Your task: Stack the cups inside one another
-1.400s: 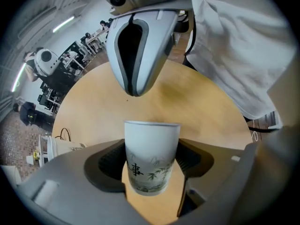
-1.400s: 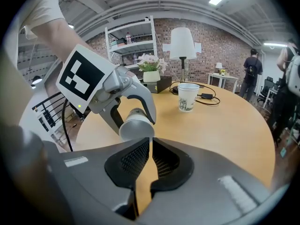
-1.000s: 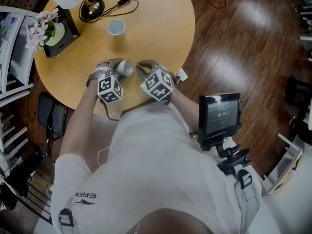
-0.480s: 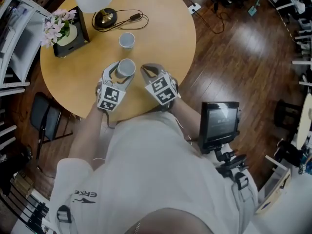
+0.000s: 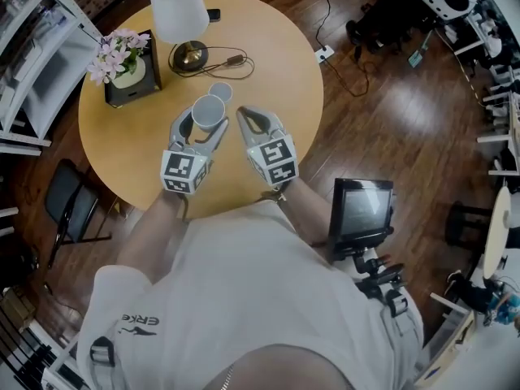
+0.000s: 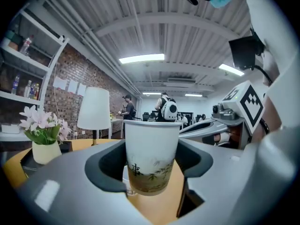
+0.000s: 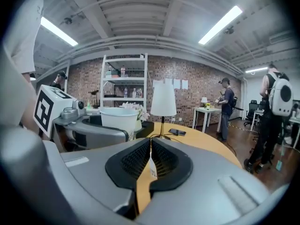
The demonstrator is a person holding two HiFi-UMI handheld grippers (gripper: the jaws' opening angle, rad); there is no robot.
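A white paper cup (image 5: 208, 112) with a green print (image 6: 151, 158) stands upright between the jaws of my left gripper (image 5: 203, 128), which is shut on its sides and holds it above the round wooden table (image 5: 276, 47). A second paper cup (image 5: 220, 93) stands on the table just beyond the held one, mouth up. My right gripper (image 5: 249, 119) hovers to the right of the held cup, its jaws (image 7: 150, 161) shut with nothing between them. In the right gripper view the held cup (image 7: 118, 118) shows at the left.
A white lamp (image 5: 180, 10) with its cable (image 5: 236, 58) stands at the table's far side, a phone (image 5: 213, 15) beside it. A flower pot on a black tray (image 5: 126, 67) sits far left. A monitor on a stand (image 5: 361, 210) is at my right.
Both grippers have risen from the table's near edge and moved toward the far cup. The held cup has turned from lying on its side to upright.
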